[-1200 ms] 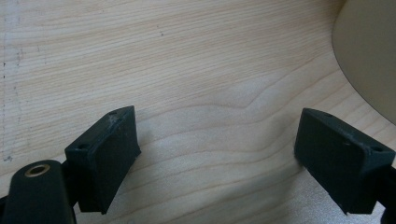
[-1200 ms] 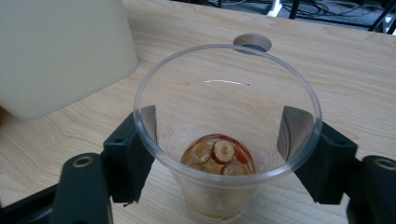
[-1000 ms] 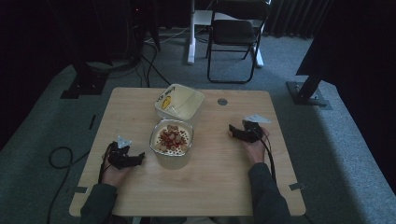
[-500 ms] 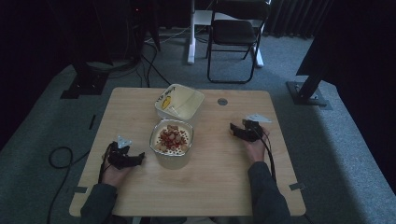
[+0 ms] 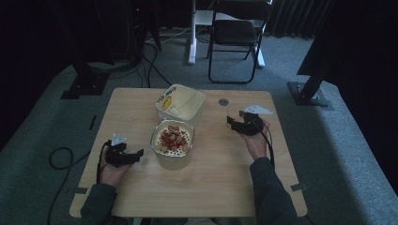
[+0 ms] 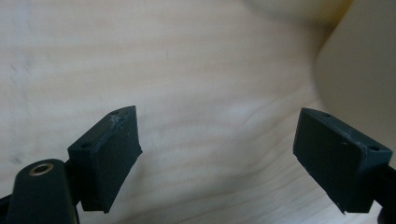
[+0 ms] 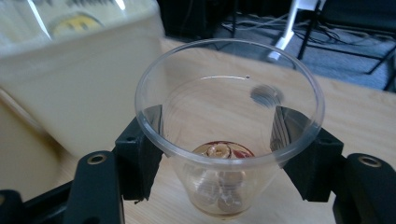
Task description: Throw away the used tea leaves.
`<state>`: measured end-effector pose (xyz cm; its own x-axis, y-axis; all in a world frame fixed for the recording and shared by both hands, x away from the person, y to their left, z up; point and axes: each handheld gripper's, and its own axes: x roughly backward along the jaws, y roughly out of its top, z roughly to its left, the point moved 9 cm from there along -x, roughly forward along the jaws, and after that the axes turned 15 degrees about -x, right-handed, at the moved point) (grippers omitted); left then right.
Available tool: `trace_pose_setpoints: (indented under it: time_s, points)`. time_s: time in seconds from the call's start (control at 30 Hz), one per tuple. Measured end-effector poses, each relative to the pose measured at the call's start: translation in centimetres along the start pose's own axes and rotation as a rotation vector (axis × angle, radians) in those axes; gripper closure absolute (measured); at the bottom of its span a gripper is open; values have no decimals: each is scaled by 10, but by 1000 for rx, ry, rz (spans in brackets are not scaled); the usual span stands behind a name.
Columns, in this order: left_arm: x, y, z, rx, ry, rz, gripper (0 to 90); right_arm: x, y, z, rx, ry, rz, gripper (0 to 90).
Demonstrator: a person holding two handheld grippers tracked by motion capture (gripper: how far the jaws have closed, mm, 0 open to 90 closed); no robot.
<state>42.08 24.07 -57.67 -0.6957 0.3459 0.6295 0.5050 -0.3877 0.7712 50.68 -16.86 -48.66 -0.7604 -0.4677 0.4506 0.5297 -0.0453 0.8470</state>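
The right gripper pinches a thin clear cup holding a few cereal bits — squeeze harder and it probably buckles; the left gripper gapes empty.

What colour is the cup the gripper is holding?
The cup is clear, see-through plastic, with a few brownish cereal bits at the bottom. The right gripper view shows it best.

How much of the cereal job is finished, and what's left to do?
The near tub already holds plenty of cereal. The right gripper clamps a clear plastic cup with just a few pieces at its bottom, so a scoop or pour looks under way. The left gripper waits open. The far tub looks nearly empty.
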Motion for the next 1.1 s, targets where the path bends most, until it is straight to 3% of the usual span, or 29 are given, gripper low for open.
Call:
trace_pose_setpoints:
  time_s: [0.17,0.37,0.47,0.5,0.6,0.67,0.7,0.8,0.87,0.9,0.93,0.97,1.1]
  points:
    - [17,44,2,-13,-10,-100,153,8,27,29,30,45,-5,348]
    - [32,108,-15,-132,-24,-192,153,14,60,79,88,113,-9,349]
    - [33,115,-19,-148,-28,-206,154,14,68,94,113,128,-7,349]
    - [33,140,-35,-190,-63,-249,155,13,76,112,135,147,-1,349]
    - [27,155,-49,-238,-100,-255,176,9,88,138,151,182,1,349]
    - [27,155,-49,-238,-100,-255,185,8,91,145,148,198,3,349]
    - [24,163,-57,-273,-104,-266,210,4,95,157,137,224,10,349]
    - [21,171,-65,-304,-113,-276,221,-1,98,167,124,248,14,349]
    - [21,173,-67,-309,-117,-282,233,-3,98,171,121,258,17,349]
    - [20,178,-70,-311,-126,-295,240,-7,98,184,103,295,27,351]
    - [20,178,-70,-311,-126,-295,242,-7,98,184,103,295,27,351]
    - [19,181,-71,-319,-130,-301,246,-9,96,195,102,325,36,351]
    - [15,184,-73,-322,-136,-304,270,-12,91,209,122,352,51,351]
